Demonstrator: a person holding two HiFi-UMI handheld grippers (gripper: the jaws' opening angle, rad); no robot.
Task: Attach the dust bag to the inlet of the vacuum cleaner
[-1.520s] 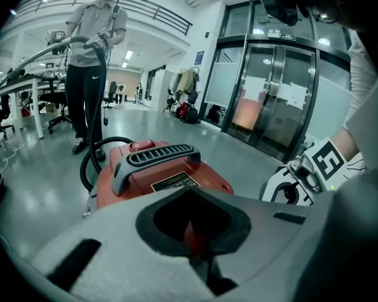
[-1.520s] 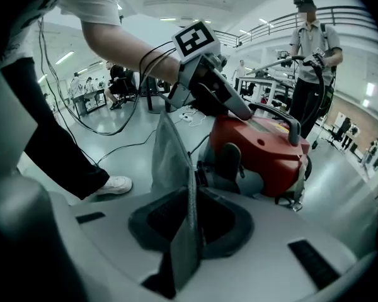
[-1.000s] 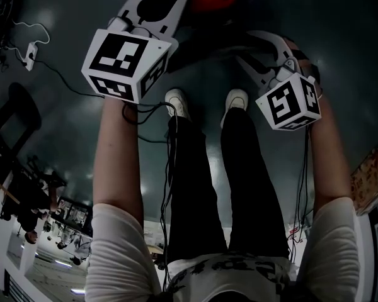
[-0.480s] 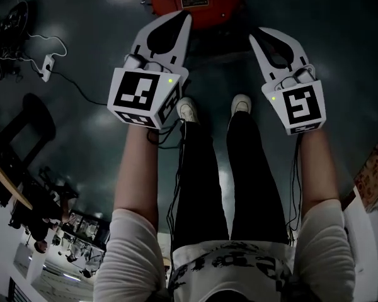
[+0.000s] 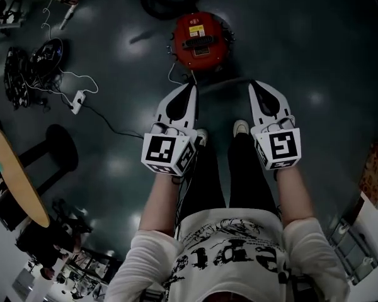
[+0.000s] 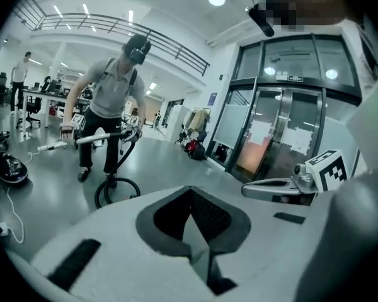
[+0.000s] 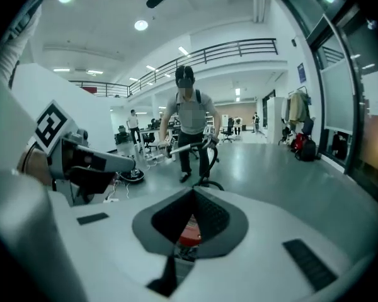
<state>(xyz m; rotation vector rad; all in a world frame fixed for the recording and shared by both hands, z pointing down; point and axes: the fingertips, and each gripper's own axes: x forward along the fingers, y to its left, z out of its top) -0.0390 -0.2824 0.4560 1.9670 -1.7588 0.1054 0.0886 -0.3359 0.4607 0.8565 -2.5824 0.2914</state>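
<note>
Lifted well clear of the round red, black-topped vacuum cleaner [image 5: 200, 41], the left hand-held gripper [image 5: 191, 88] and right hand-held gripper [image 5: 254, 85] point forward side by side, jaws closed, empty.

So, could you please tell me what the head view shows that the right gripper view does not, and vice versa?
Only the head view shows the wearer's legs, white shoes and the round wooden table. Only the right gripper view shows the balcony railing and ceiling lights. Both show the red vacuum cleaner on the grey floor and the left gripper, its jaws together.
</note>
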